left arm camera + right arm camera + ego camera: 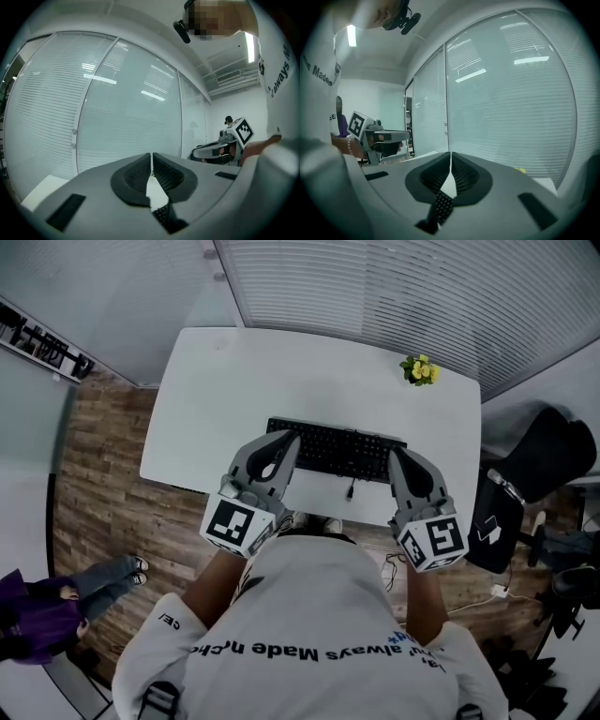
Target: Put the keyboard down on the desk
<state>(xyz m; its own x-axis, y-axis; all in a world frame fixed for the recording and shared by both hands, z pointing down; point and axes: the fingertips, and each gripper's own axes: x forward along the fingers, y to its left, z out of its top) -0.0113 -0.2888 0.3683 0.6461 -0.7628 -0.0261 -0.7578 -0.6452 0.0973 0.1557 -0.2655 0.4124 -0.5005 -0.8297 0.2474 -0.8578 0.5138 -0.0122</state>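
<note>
Keyboard of black plastic, long and rectangular (337,451), lies flat on the white round-cornered surface (234,390). It sits near the front edge, well apart from a small bunch of yellow flowers (419,370) at the far right corner. The grey left claw (284,441), with black ribbed pads, overlaps the keyboard's left end in the head view. Its own view shows the pads pressed together at the tips with nothing pinched, and a patch of keys shows lower down through the gap behind the tips. The matching right claw (397,457) overlaps the right end, likewise pressed together and empty, with keys showing beneath it. Both claws point toward pale slatted blinds (394,296). A black office chair (548,451) stands to the right of the surface, on the wooden floor (94,484).
</note>
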